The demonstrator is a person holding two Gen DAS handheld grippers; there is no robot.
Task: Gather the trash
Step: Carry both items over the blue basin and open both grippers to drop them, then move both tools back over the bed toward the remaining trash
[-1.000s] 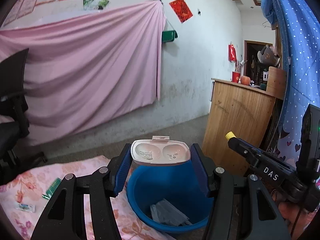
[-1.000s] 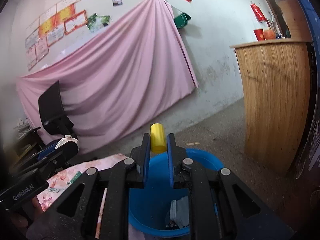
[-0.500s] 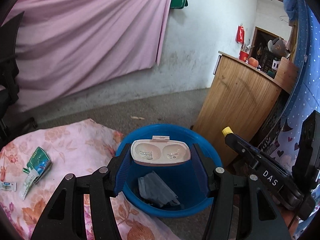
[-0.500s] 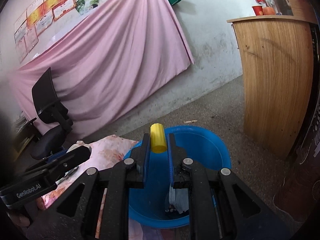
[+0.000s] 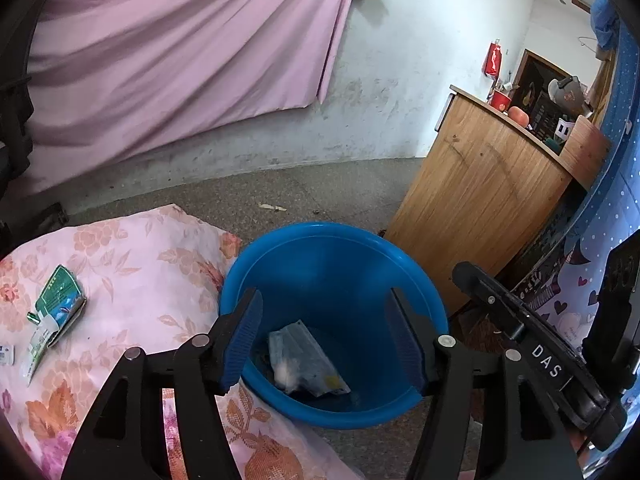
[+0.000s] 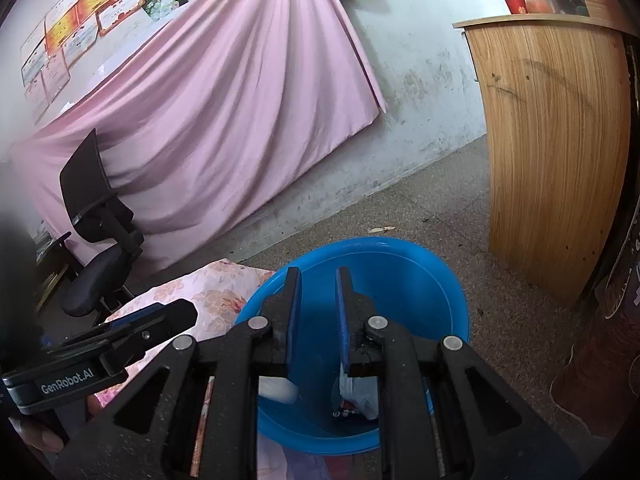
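Blue basin holds trash beneath both empty, parted grippers; green packet lies on floral cloth.

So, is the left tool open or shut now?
Open. The left tool has its blue pads wide apart with nothing between them, above the blue basin.

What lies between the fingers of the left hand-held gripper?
Nothing is held; in the left wrist view, the left hand-held gripper frames the blue basin holding a grey packet.
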